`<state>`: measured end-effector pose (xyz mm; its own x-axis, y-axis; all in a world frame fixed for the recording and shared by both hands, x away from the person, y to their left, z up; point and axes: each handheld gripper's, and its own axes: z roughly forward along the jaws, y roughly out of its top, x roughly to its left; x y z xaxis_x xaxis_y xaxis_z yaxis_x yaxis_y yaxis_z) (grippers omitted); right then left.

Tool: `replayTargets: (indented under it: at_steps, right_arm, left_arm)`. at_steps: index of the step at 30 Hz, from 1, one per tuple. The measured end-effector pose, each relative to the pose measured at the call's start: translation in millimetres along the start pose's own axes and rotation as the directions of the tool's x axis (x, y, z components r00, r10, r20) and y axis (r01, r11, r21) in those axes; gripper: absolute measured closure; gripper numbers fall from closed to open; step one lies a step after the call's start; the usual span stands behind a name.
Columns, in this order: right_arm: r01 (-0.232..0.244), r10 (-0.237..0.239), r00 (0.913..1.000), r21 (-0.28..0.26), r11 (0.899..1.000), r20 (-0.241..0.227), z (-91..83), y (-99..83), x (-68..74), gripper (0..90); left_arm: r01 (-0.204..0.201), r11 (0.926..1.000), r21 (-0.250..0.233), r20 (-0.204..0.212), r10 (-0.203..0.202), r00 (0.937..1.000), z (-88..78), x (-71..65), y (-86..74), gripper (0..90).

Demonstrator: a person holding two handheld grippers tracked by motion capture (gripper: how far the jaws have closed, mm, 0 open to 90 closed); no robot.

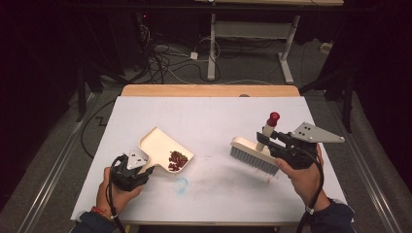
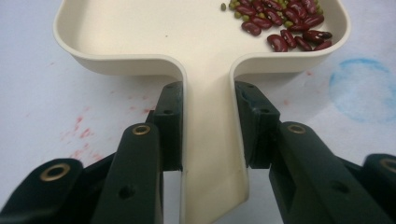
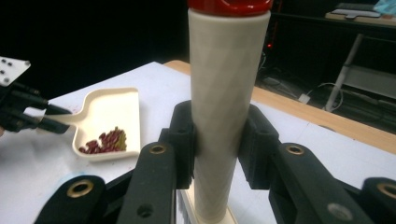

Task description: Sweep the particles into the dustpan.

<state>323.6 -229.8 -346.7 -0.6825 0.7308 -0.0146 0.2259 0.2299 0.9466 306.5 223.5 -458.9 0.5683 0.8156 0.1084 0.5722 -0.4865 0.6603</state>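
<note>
A cream dustpan (image 1: 158,144) lies on the white table sheet, with red beans (image 1: 178,160) and a few small green ones piled at its right side. My left gripper (image 1: 145,173) is shut on the dustpan's handle (image 2: 210,140), its pads (image 2: 170,121) pressing both edges. The beans (image 2: 285,23) lie at the pan's far right in the left gripper view. My right gripper (image 1: 269,140) is shut on the cream brush handle (image 3: 224,107), which has a red cap (image 1: 274,117). The brush (image 1: 252,158) rests bristles down to the right of the pan. The dustpan (image 3: 112,116) also appears in the right gripper view.
A faint blue smudge (image 1: 180,183) marks the sheet just in front of the pan, with red stains (image 2: 81,133) near the handle. The wooden table edge (image 1: 209,90) runs along the far side. Desk legs and cables (image 1: 165,58) stand on the dark floor beyond.
</note>
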Motion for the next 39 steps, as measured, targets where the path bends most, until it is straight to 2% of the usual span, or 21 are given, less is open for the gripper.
replayTargets:
  at_steps: [6, 9, 13, 16, 19, 21, 24, 28, 31, 34, 39]
  right_arm:
    - [0.001, -0.001, 0.9999, 0.004, 1.0, -0.017, -13.2, -2.6, -9.2, 69.8]
    - [0.0, 0.0, 0.9998, 0.015, 1.0, -0.019, -19.2, -4.6, -10.4, 69.8]
    - [-0.006, 0.007, 0.999, 0.024, 1.0, -0.045, -27.0, -6.2, -12.8, 69.8]
    - [0.0, 0.002, 0.9979, 0.036, 0.999, -0.065, -32.8, -8.5, -14.3, 69.8]
    - [-0.002, 0.007, 0.9972, 0.062, 0.998, -0.074, -34.2, -13.4, -15.4, 69.7]
    - [-0.003, 0.009, 0.9973, 0.073, 0.997, -0.073, -33.4, -16.2, -16.3, 69.8]
    - [-0.007, 0.014, 0.9963, 0.076, 0.997, -0.085, -33.0, -16.0, -16.8, 69.7]
    - [0.012, -0.001, 0.9926, 0.086, 0.996, -0.122, -34.1, -12.2, -16.5, 69.8]
    - [0.029, -0.011, 0.9886, 0.117, 0.993, -0.15, -34.7, -11.3, -18.0, 69.8]
    - [0.033, -0.012, 0.9885, 0.138, 0.99, -0.151, -34.5, -13.5, -18.2, 69.8]
    - [0.053, -0.022, 0.9841, 0.168, 0.984, -0.176, -30.9, -13.1, -18.2, 69.7]
  left_arm:
    - [0.043, 0.9989, -0.02, -0.015, -0.044, 0.9989, -6.6, 7.4, -3.5, 63.7]
    - [0.046, 0.9986, -0.027, -0.023, -0.046, 0.9987, -8.8, 8.4, -3.2, 63.7]
    - [0.042, 0.9988, -0.025, -0.033, -0.042, 0.9985, -10.0, 8.7, -3.3, 63.8]
    - [0.049, 0.9987, -0.013, -0.022, -0.05, 0.9985, -9.0, 10.4, -4.6, 63.9]
    - [0.066, 0.9978, -0.005, -0.011, -0.066, 0.9978, -7.6, 12.3, -5.4, 64.0]
    - [0.07, 0.9975, -0.008, -0.026, -0.07, 0.9972, -8.6, 12.3, -5.4, 64.0]
    - [0.084, 0.9963, -0.013, -0.026, -0.085, 0.9961, -8.8, 13.3, -6.3, 64.0]
    - [0.112, 0.9936, -0.013, -0.025, -0.113, 0.9933, -8.2, 15.1, -7.4, 64.0]
    - [0.141, 0.9899, -0.012, -0.034, -0.141, 0.9894, -7.6, 16.9, -8.5, 64.0]
    - [0.171, 0.9852, -0.009, -0.052, -0.171, 0.9838, -7.9, 19.3, -10.3, 63.9]
    - [0.233, 0.9724, -0.011, -0.078, -0.233, 0.9692, -5.9, 21.5, -15.1, 63.9]
